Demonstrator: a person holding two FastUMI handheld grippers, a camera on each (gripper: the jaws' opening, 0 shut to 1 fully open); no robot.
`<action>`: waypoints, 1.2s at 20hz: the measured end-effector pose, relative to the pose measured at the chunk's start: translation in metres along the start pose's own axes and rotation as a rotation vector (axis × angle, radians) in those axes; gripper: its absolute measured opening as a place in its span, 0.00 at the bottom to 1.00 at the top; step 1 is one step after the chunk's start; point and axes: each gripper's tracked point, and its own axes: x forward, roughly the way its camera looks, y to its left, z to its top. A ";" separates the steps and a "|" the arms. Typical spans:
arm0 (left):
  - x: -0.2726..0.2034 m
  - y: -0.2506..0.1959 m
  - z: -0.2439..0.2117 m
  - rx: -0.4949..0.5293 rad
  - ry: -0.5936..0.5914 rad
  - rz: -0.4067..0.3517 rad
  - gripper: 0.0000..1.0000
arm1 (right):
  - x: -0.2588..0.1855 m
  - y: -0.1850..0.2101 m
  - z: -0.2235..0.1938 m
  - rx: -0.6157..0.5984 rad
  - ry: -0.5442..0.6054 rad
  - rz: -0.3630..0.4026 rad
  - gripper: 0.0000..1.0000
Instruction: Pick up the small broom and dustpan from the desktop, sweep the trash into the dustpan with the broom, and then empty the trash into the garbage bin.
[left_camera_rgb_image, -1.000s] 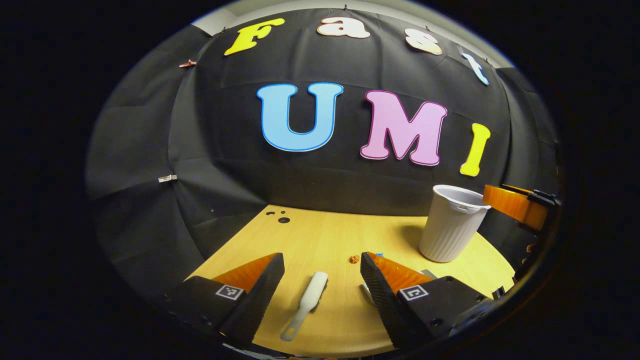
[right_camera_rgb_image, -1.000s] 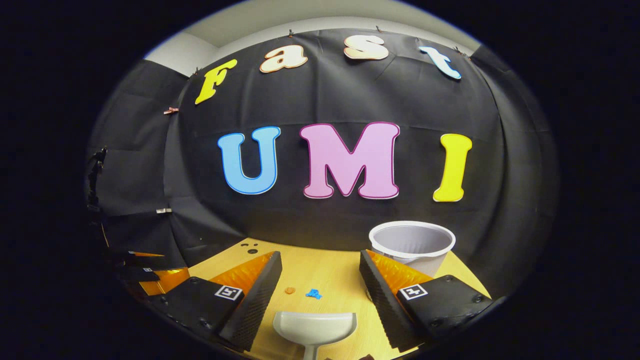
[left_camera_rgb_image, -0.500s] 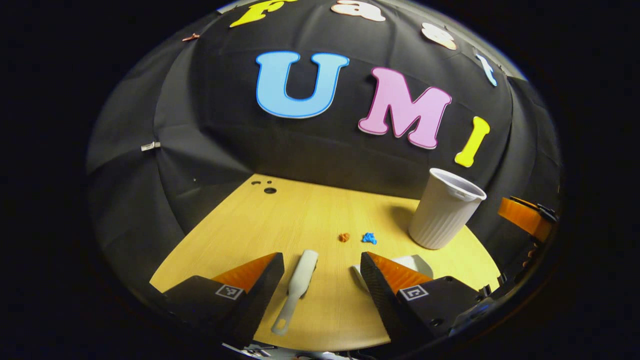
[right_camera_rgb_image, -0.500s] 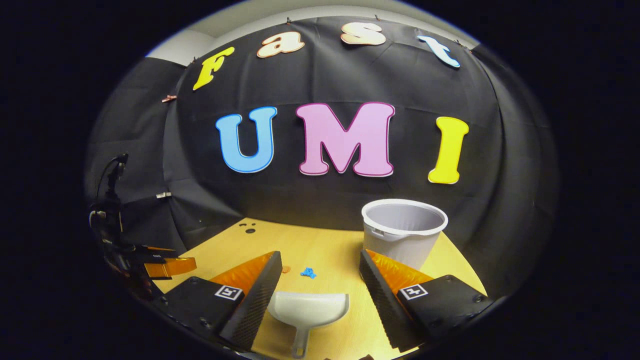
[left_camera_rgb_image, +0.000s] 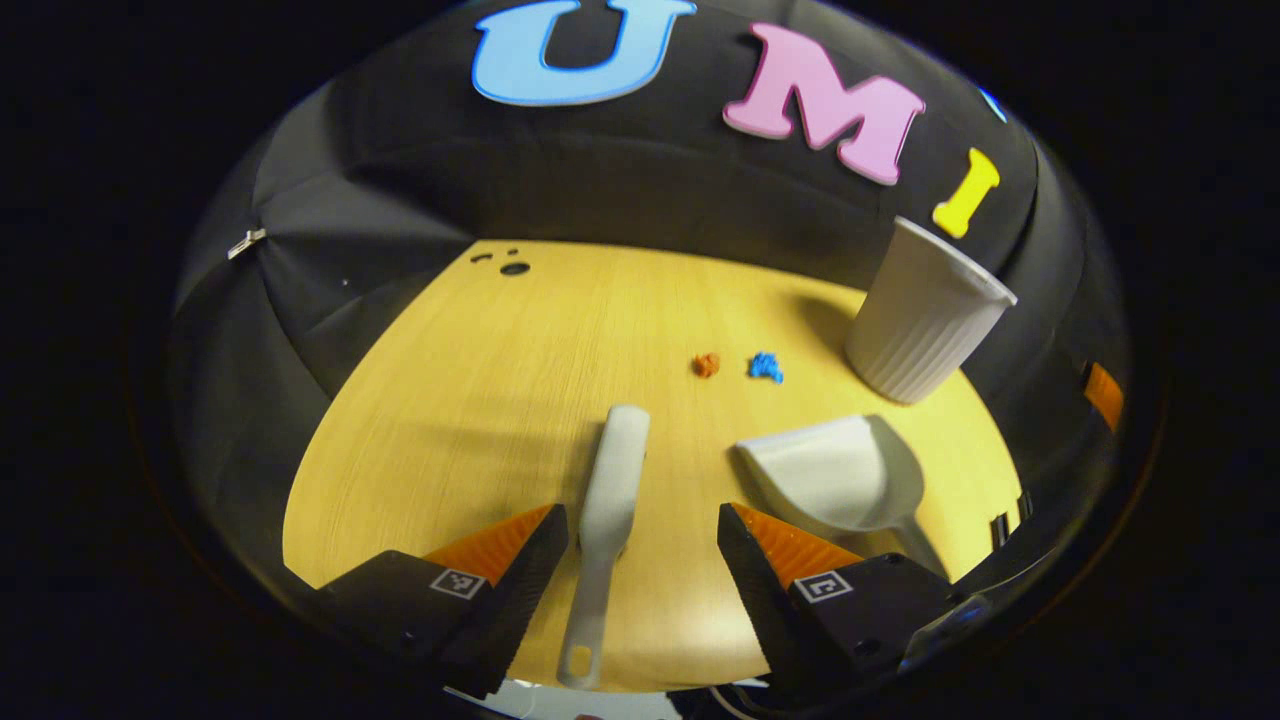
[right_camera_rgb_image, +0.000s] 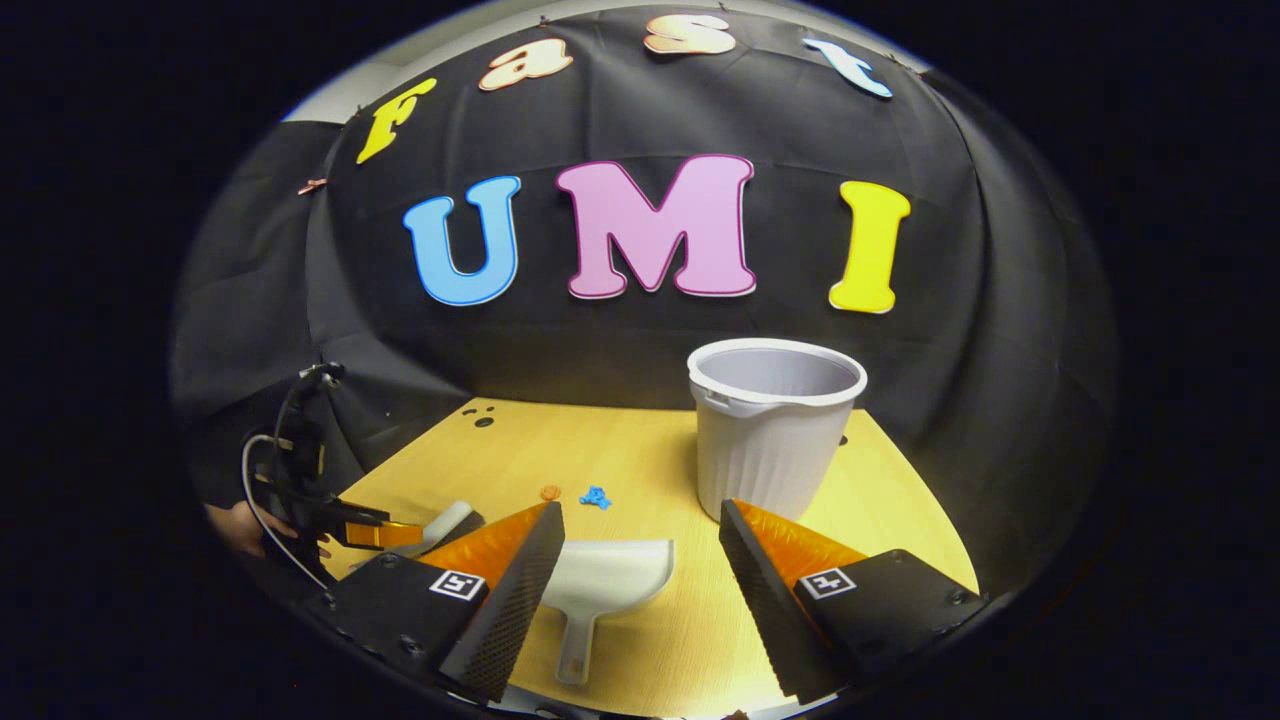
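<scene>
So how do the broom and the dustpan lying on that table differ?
The broom is long and thin, a straight stick shape; the dustpan is wide, with an open scoop and a short handle. The broom lies between the left gripper fingers; the dustpan lies between the right gripper fingers. Both are white, lie flat on the table, and neither is gripped yet.

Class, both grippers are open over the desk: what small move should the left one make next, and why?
Probably lower the left gripper and shut its fingers on the broom handle: the broom lies flat on the desk, its handle between the open fingers, ungrasped.
</scene>
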 end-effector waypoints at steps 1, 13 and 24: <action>0.009 0.003 -0.005 0.007 0.033 0.013 0.96 | 0.000 -0.006 -0.004 0.008 0.014 -0.011 0.98; 0.070 0.034 -0.051 0.096 0.340 0.074 0.92 | -0.008 -0.039 -0.037 0.087 0.116 -0.092 0.99; 0.075 0.018 -0.052 0.105 0.198 0.043 0.36 | -0.005 -0.005 -0.061 0.087 0.229 -0.072 0.99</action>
